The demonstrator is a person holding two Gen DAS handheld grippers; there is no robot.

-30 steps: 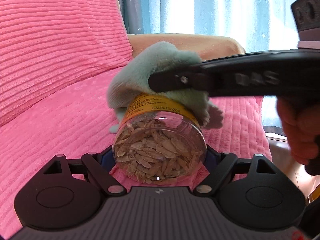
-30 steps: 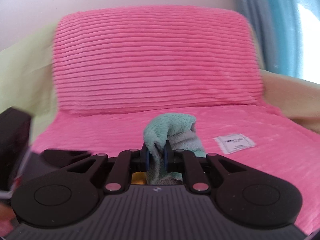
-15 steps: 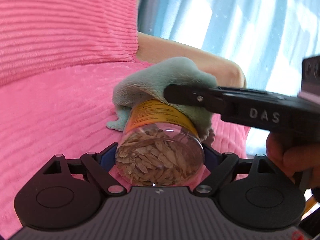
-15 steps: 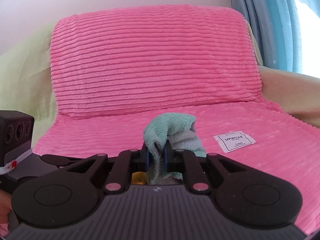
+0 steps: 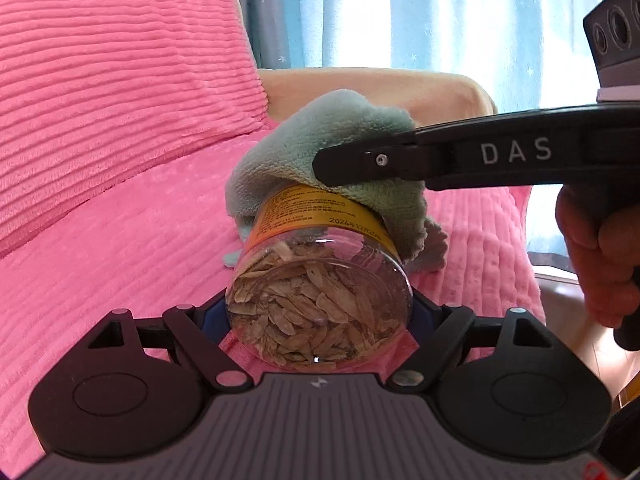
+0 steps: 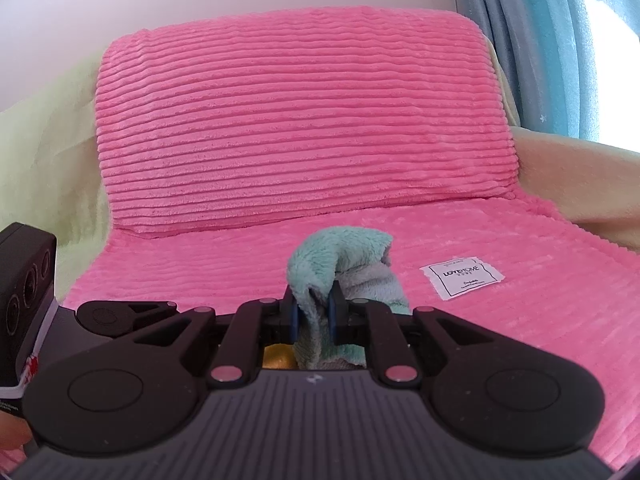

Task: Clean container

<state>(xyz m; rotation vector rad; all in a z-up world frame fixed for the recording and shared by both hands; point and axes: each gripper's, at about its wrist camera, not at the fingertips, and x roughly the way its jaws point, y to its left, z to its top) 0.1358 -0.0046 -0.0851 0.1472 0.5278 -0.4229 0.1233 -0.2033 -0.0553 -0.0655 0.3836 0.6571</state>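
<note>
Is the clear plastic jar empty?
No, the clear plastic jar held by the left gripper is packed with pale dried slices.

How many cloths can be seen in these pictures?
1. The teal cloth is pinched in the right gripper and draped over the far end of the jar, held by the left gripper. Others may be hidden.

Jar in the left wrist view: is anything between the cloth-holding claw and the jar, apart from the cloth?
Nothing visible. The right claw is shut on the green cloth, which lies directly on the upper end of the jar. The left claw clamps the jar's clear base.
</note>
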